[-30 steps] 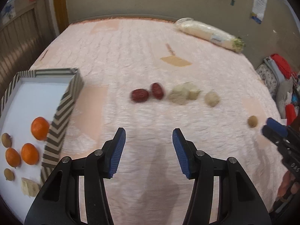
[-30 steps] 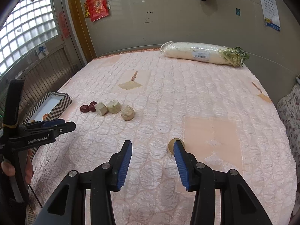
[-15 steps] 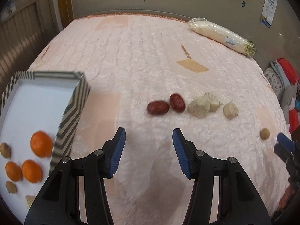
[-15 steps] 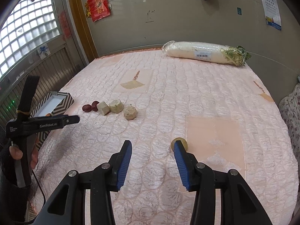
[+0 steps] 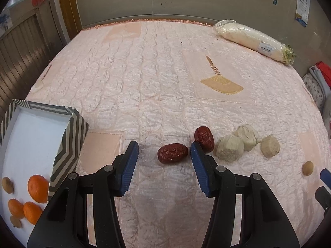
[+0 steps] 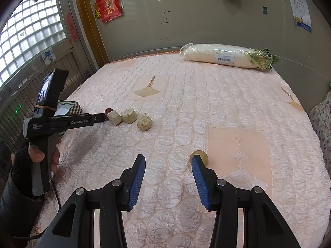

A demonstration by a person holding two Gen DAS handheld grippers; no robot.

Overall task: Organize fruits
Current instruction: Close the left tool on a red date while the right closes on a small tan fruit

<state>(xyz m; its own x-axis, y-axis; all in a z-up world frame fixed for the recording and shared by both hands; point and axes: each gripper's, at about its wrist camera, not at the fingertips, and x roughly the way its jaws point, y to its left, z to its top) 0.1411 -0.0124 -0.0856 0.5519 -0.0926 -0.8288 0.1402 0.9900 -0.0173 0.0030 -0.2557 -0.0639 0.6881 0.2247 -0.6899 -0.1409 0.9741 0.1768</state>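
My left gripper (image 5: 164, 157) has come forward and down across the quilt since a second ago: the two red dates, then well ahead in mid-frame, now sit at my blue pads. The jaws stand open with nothing gripped; the nearer red date (image 5: 173, 153) lies between the fingertips, low centre of the left wrist view, close to the right pad but, as far as I can tell, not pressed. The second red date (image 5: 204, 135) lies just beyond the right fingertip. I judge this the approach to a pick, the date bound for the striped box (image 5: 68, 142) at lower left.

My right gripper (image 6: 167, 170) has not shifted. It hangs open and empty over the pink quilt (image 6: 206, 95), with a small brown round fruit (image 6: 199, 157) just behind its right fingertip, low centre-right of the right wrist view.

Counted: two red dates, three pale cut chunks (image 5: 229, 150) to their right, one brown round fruit loose on the quilt. In the box: three oranges (image 5: 38, 188), two or three small brown fruits, partly cut off by the frame edge. One wrapped white radish (image 6: 223, 56) lies at upper right by the wall.
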